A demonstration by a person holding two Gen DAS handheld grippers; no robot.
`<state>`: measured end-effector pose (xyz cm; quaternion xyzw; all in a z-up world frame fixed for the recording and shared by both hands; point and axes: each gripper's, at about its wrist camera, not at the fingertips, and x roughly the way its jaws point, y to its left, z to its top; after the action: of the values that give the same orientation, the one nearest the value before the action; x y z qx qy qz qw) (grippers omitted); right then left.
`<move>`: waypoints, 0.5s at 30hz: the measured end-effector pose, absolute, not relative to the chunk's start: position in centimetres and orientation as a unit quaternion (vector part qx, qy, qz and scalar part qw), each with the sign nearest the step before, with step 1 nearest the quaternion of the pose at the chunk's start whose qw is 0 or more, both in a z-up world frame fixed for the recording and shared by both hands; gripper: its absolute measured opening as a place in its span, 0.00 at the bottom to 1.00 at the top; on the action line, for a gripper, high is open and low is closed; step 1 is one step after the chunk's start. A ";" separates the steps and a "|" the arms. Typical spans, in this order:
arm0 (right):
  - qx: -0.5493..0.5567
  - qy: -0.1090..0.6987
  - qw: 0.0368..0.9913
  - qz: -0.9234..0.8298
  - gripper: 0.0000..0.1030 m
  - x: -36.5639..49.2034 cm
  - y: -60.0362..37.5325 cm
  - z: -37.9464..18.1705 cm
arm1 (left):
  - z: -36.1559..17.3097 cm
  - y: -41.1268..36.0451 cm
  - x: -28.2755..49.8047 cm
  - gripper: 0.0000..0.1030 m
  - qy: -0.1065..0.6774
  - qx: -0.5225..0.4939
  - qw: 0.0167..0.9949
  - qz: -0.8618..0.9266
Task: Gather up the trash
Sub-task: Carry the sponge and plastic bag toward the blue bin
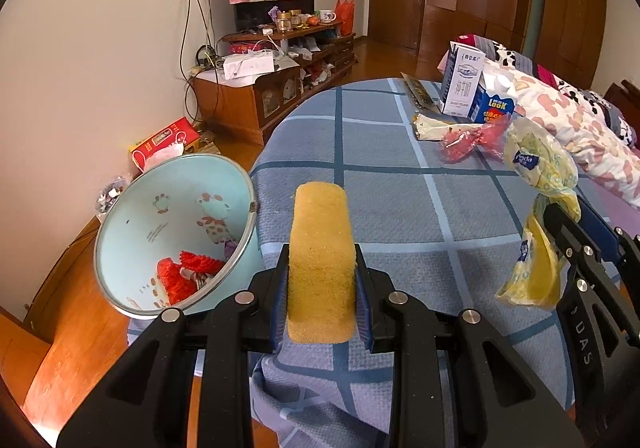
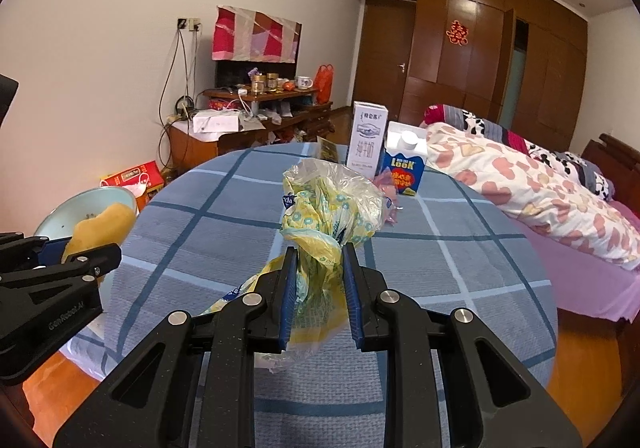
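The left gripper (image 1: 322,268) is clamped on a yellow sponge (image 1: 321,256), both jaws pressed against its sides, and holds it above the near left edge of the round table (image 1: 384,184), which is covered with a blue checked cloth. Just beside that edge stands a light blue trash bin (image 1: 176,232), tilted in view, with red netting (image 1: 182,274) lying at its bottom.

The right gripper (image 2: 320,280) is closed on a crumpled yellow plastic bag (image 2: 332,208), pinching its twisted neck; the bag's bulk stands above the jaws, over the middle of the table.

Toward the far right edge of the table stand a tall white milk carton (image 2: 367,144) and, just beside it, a blue carton (image 2: 404,168) marked "LOOK". In front of them lie a red plastic wrapper (image 1: 474,140) and a pale flat wrapper (image 1: 432,128), touching each other. A dark flat packet (image 1: 418,92) lies at the far edge.
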<state>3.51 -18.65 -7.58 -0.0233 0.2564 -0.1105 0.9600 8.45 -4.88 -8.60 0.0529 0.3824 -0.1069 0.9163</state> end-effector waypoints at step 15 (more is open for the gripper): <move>-0.032 0.250 0.964 -0.083 0.23 3.0 -16.9 -7.0 | -8.1 -2.8 7.6 0.27 0.374 0.050 0.921 -0.095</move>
<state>3.00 -16.90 -6.97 -0.0323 0.2505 -0.0825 0.9641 7.61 -2.80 -8.13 0.0499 0.3742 -0.0947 0.9212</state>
